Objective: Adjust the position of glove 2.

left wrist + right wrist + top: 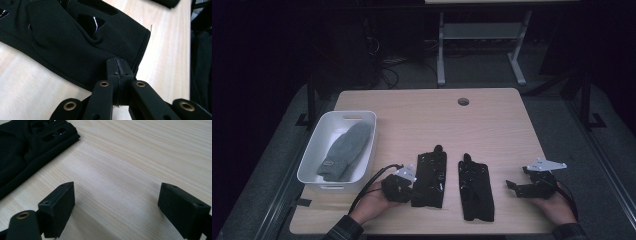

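- The right gripper (116, 202) hung just over the table (140, 157), its two black jaws rising from the bottom edge and standing wide apart.
- Nothing lay between the jaws but bare, pale wood with fine grain running across it.
- A soft shadow fell on the wood beside the left jaw.
- A black glove (22, 147) lay flat on the table at the upper left, well clear of the jaws.
- Glossy openings showed in the glove's fabric near the top edge of the view.
- A brass-ringed hole sat in the linkage at the lower left corner.
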The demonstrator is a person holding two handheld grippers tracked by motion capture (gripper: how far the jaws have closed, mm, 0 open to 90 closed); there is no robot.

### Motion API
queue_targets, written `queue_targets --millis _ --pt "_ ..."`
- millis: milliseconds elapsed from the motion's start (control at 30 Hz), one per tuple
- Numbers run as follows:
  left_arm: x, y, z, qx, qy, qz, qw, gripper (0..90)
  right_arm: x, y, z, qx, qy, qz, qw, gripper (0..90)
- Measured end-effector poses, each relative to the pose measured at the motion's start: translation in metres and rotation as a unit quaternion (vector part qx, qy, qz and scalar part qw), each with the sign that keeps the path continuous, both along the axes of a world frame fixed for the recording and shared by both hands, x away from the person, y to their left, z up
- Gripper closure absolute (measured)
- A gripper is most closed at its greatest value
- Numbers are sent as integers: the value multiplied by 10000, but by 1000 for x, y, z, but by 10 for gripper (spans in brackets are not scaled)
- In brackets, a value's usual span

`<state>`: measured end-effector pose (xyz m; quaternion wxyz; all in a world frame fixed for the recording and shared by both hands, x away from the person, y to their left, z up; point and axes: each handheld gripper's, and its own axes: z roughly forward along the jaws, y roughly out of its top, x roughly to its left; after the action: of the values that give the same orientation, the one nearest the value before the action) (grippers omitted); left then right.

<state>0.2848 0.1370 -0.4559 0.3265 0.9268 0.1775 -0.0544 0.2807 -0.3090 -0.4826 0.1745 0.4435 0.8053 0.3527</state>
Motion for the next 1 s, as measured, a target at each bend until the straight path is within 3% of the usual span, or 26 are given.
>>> queue_targets --millis 100,233,367,433,533,733,833,1000 --pt "-2 3 2 29 -83 -17 10000 892 0 0 0 -4 0 2 10000 140" --pt "4 7 8 -108 -188 232 9995 838 0 0 0 -5 0 1 10000 140" --pt "12 8 13 -228 -320 606 9974 750 0 0 0 -7 -7 5 10000 156" --pt "17 7 15 -254 -473 855 9949 650 -1 -1 1 21 -63 35 10000 266" --pt "23 5 14 -331 -498 1199 9910 481 -3 0 4 21 -34 70 10000 441" --pt "33 8 7 -308 -461 1527 9867 363 -8 13 18 213 28 543 9983 819" --pt "35 9 5 -356 -387 1613 9855 343 -9 27 19 250 153 849 9960 900" --pt "37 9 1 -347 -321 1602 9860 333 -12 46 19 198 352 1287 9909 900"
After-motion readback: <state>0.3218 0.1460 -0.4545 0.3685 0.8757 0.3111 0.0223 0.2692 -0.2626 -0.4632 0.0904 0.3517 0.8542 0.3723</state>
